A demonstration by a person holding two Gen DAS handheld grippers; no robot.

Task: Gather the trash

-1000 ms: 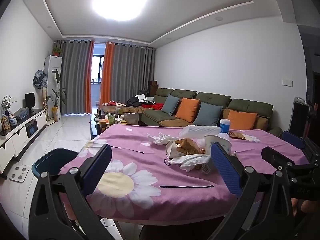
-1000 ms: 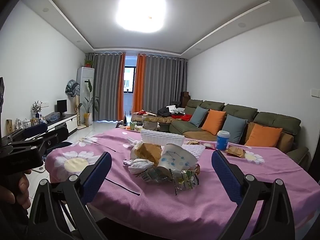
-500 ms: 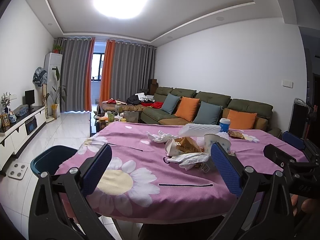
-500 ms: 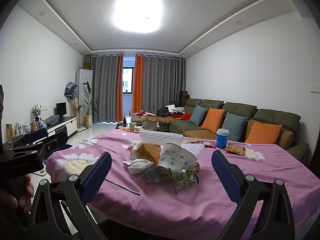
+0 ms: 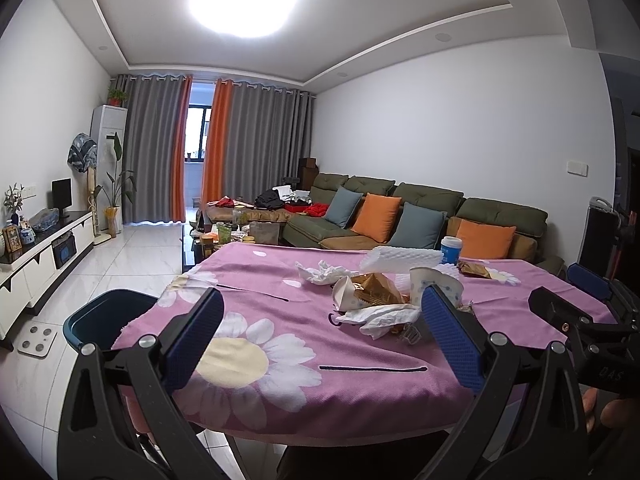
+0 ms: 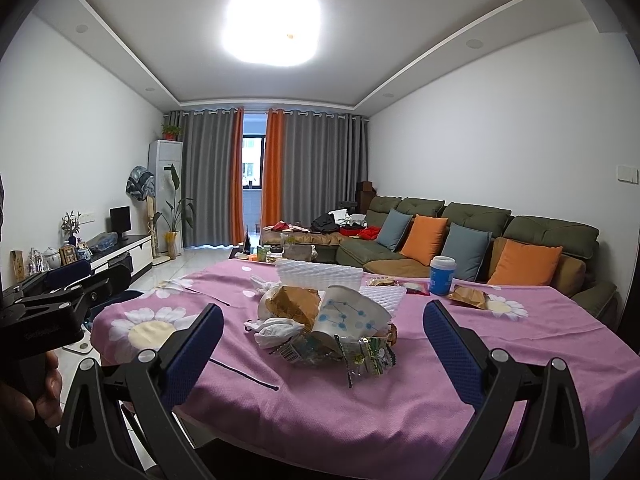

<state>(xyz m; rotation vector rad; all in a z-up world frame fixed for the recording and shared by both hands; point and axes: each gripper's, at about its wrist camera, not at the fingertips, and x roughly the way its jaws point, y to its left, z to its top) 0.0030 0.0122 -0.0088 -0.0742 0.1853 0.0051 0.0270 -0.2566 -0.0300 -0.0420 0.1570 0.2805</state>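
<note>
Here, my left gripper (image 5: 320, 334) and right gripper (image 6: 322, 342), both spread wide and empty, face the heap of crumpled paper and wrappers (image 6: 324, 320) mid-table on the pink daisy-print tablecloth (image 6: 420, 380).

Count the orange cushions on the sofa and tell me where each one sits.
2. One orange cushion sits mid-sofa between the two grey-blue cushions; the other orange cushion leans at the sofa's right end. Clutter at the far end may hide more.

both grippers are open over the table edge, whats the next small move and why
Probably ease the right gripper forward and down to the trash pile. Its jaws are wide apart with the pile centred ahead, nothing held. The left gripper is also open, and the dark bin waits on the floor at the table's left.
</note>
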